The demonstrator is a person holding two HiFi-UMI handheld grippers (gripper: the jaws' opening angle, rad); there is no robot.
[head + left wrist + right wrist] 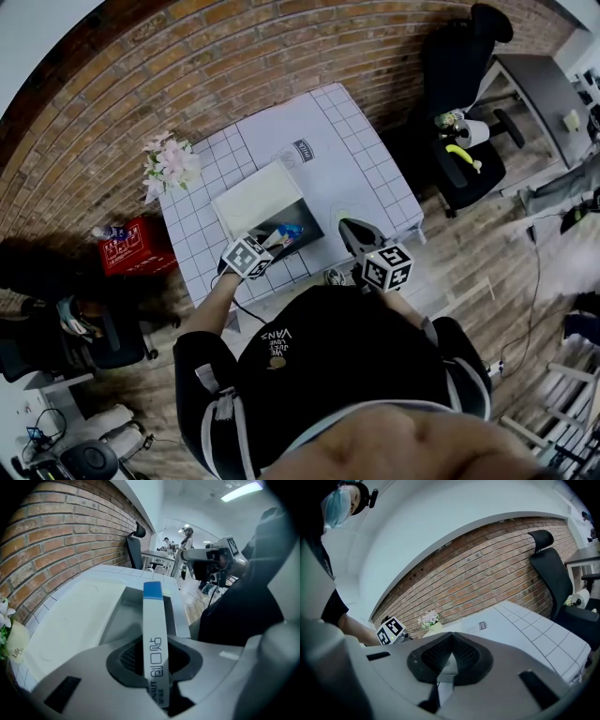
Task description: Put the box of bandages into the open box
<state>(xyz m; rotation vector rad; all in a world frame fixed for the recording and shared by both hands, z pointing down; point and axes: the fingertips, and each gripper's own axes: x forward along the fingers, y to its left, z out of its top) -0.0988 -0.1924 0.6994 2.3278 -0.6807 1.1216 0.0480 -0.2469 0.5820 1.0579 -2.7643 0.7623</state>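
Step in hand: I judge this to be the placing step. I have the box of bandages point(153, 620) carried to the open box point(261, 199) and tipped downward over its cavity, not yet released.
Left gripper: my left gripper point(154, 656) is clamped on the box of bandages, pads pressing its two broad faces, with its blue end pointing away from me toward the cavity.
Box of bandages: in the head view it hangs just above the opening and touches no wall that I can see.
Open box: it sits near the near edge of the table point(356, 169), toward the left corner, with its lid folded back toward the brick wall.
Right gripper: my right gripper point(449, 665) has its jaws together on nothing, held off the table's near edge to the right, well apart from the open box.
Next move: I'd lower the blue end further between the walls, keep clear of the near rim, and then part the jaws so the carton drops flat inside.
Risk: as I read it, the long carton could catch on the rim if it goes in skewed.
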